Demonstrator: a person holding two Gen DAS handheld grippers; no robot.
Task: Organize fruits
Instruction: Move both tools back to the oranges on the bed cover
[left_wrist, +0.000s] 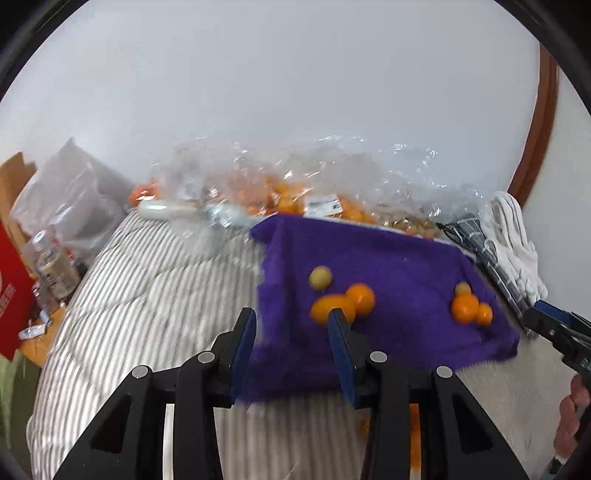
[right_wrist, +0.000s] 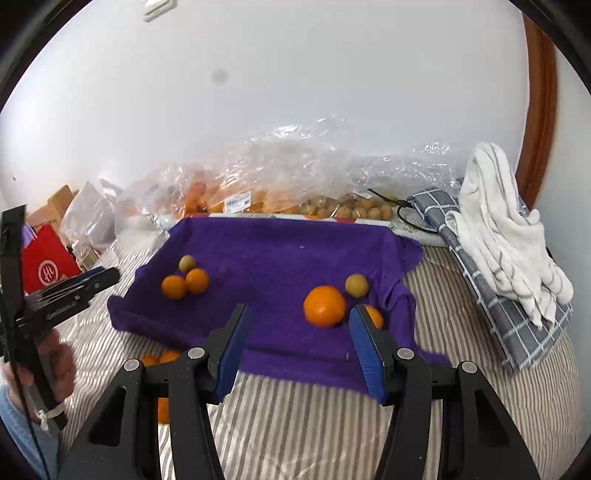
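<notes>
Blue pads on black fingers, and the left gripper hangs above the near edge of the purple towel with its jaws apart and nothing between them. Just past its right fingertip sits a trio: two oranges touching, the nearer one and the rounder one, with a small yellow-green fruit right behind them. Over on the right gripper, same story: pads spread wide, empty, hovering over the towel's front. A big orange lies just beyond, between the fingertips but untouched, a pale green-yellow fruit close behind it, and a smaller orange peeking out beside the right finger. So two little clusters, well apart, one on each side of the towel.

Wider now: the towel lies on striped bedding, its far edge raised. A few more oranges rest on the bedding off the towel's near left corner. Behind it, crinkled clear plastic bags full of orange and yellowish fruit line the wall. To the right, a white cloth is heaped on a grey checked one. Far left, a red bag.
</notes>
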